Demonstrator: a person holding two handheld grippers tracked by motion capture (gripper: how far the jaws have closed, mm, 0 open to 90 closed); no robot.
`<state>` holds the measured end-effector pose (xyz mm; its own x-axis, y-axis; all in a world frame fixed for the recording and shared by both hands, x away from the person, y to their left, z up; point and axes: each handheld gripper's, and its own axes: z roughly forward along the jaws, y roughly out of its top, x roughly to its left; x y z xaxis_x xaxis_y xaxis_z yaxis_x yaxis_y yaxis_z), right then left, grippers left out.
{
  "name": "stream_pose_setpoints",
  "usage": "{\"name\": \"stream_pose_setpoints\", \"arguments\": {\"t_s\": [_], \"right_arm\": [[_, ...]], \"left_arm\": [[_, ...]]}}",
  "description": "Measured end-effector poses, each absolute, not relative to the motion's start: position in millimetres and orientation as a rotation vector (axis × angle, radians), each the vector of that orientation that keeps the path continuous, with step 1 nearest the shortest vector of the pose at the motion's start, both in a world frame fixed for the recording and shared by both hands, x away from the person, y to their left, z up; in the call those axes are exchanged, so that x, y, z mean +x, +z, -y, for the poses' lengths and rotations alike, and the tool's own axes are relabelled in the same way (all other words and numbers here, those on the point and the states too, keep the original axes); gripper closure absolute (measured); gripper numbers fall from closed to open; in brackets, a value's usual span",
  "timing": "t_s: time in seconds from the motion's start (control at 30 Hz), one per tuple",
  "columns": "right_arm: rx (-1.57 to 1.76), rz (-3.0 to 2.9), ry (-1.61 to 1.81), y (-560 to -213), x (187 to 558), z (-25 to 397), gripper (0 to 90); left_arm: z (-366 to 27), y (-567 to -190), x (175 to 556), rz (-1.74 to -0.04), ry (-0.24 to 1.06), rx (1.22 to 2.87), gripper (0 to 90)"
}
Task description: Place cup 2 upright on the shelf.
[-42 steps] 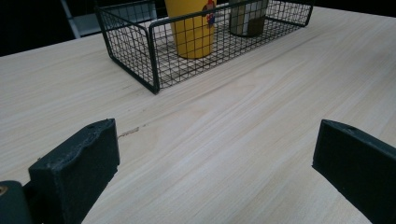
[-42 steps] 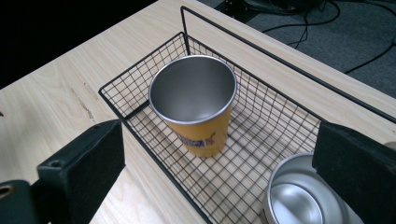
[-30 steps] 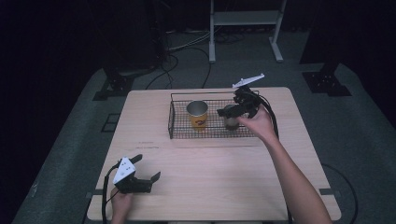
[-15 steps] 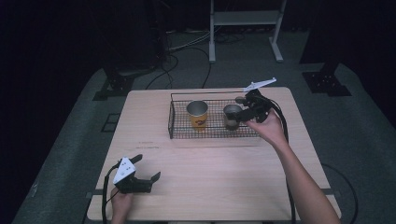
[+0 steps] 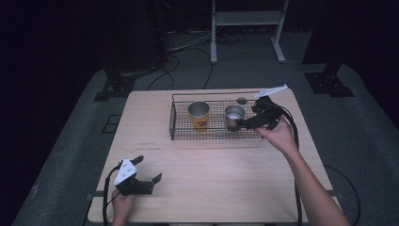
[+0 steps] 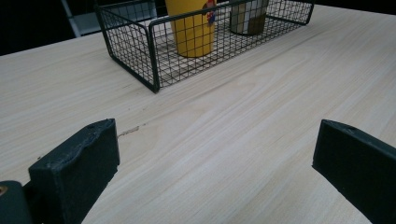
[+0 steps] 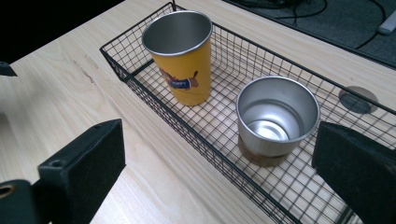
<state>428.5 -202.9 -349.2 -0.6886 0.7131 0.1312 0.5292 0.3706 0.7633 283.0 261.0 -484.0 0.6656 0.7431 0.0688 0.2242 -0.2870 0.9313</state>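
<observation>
Looking down from the high view first, the right gripper (image 5: 248,121) sits at the right end of the wire basket (image 5: 175,123), with its jaws apart and the silver cup (image 5: 234,117) just past their tips, standing up inside the basket. The yellow cup (image 5: 198,115) stands farther along from those jaws, also in the basket. The left gripper (image 5: 149,181) rests near the table (image 5: 226,169) edge with its jaws apart and nothing between them, well away from both cups. In the left gripper view, only bare wood lies between the wide-open jaws, and the basket (image 6: 154,60) with the yellow cup (image 6: 192,28) sits far ahead of them (so this hand is just waiting). In the right gripper view, the silver cup (image 7: 276,116) stands ahead of the jaws and close to the right-hand one, not in the middle of the gap, and nothing is clamped. I think trouble could start here. If the jaws move on or swing sideways now, the near jaw could bump the cup's rim and tip it over, or shove it along the wire. The basket wall (image 7: 205,144) also runs across in front of the jaws, so a low move could catch the wire and drag the whole basket, and then the tall yellow cup (image 7: 183,56) could wobble and fall.
</observation>
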Motion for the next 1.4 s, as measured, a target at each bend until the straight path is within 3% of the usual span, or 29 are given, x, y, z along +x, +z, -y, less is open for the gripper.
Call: {"name": "stream_pose_setpoints", "arguments": {"t_s": [1.4], "right_arm": [[1.169,-2.405,1.253,-388.7,381.5,240.7,2.1]], "left_arm": [[-260.3,-484.1,283.0,-0.771,0.618,1.838,0.0]]}}
